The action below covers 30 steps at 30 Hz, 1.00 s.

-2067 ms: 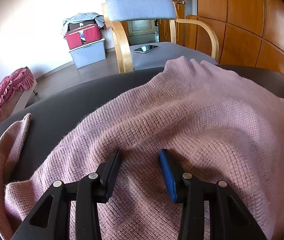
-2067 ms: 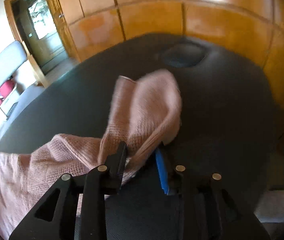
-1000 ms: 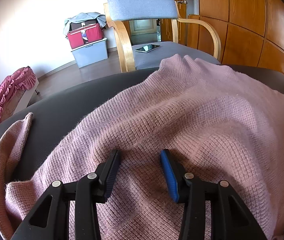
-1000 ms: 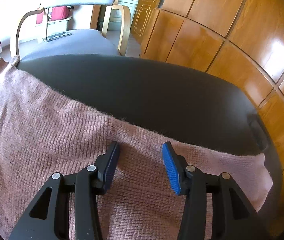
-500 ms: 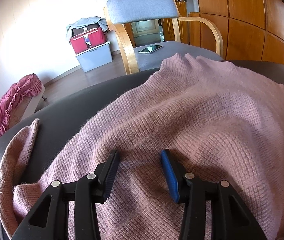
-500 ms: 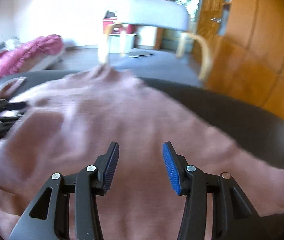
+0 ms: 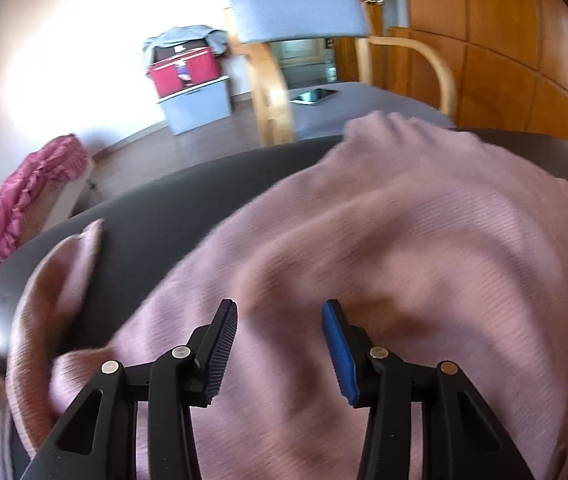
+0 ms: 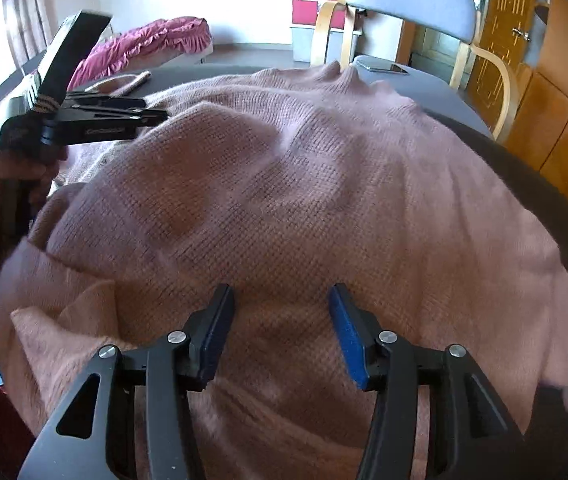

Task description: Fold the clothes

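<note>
**Pink sweater spread across the dark desk**

We see a pink knit sweater point(image 8: 303, 184) covering most of the round dark desk point(image 7: 172, 208), its collar at the far rim. Our left gripper point(image 7: 280, 344) and right gripper point(image 8: 280, 328) hover over it, fingers released; the right ones have just been widening, nothing between them. Bare desk shows along the far edge. Beyond stands a grey chair point(image 7: 299, 12) holding a phone point(image 7: 312, 97).

Chair point(image 7: 299, 16) w/ phone point(image 7: 312, 96) — red bag point(image 7: 184, 70)
</note>
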Tool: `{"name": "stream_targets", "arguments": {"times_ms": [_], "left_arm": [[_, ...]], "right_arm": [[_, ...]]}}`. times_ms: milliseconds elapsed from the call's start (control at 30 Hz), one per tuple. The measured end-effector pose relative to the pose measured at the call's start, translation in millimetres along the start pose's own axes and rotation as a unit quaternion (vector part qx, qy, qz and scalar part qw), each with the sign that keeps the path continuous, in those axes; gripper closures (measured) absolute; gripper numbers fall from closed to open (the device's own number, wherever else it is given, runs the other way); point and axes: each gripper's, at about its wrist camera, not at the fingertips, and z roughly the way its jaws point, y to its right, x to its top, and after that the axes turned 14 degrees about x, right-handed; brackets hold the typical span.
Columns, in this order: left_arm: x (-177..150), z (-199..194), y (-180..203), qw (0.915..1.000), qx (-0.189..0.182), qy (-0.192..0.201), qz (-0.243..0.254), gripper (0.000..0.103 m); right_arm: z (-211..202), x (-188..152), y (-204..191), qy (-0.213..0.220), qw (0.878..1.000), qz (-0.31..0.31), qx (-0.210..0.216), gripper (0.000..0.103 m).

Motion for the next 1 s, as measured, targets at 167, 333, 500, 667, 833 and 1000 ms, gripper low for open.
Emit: {"name": "stream_targets", "arguments": {"times_ms": [167,333,500,667,833,1000], "left_arm": [[-25,1,-44,0.9991,0.005,-0.029,-0.031,0.058],[-55,-22,-66,0.9983,-0.029,-0.028,-0.043,0.058],[-95,-61,-68,0.9967,-0.081,-0.008,-0.006,0.058],[-123,-74,-74,0.9954,-0.091,-0.03,0.005,0.058],[-139,-76,-82,0.9908,-0.126,-0.037,-0.035,0.06],[-144,-94,-83,0.9775,-0.201,-0.035,-0.054,0.095]], "right_arm": [[-30,-5,-17,0.026,0.999,-0.033,0.032,0.047],[-54,-18,-46,0.051,0.991,-0.062,0.108,0.019],[-37,-37,-78,-0.007,0.988,-0.126,0.091,0.019],[-9,-49,-79,-0.029,0.991,-0.115,0.066,0.024],[-33,-44,-53,0.016,0.995,-0.025,0.1,0.087],[-70,-59,-34,0.063,0.984,0.036,0.164,0.088]]}}
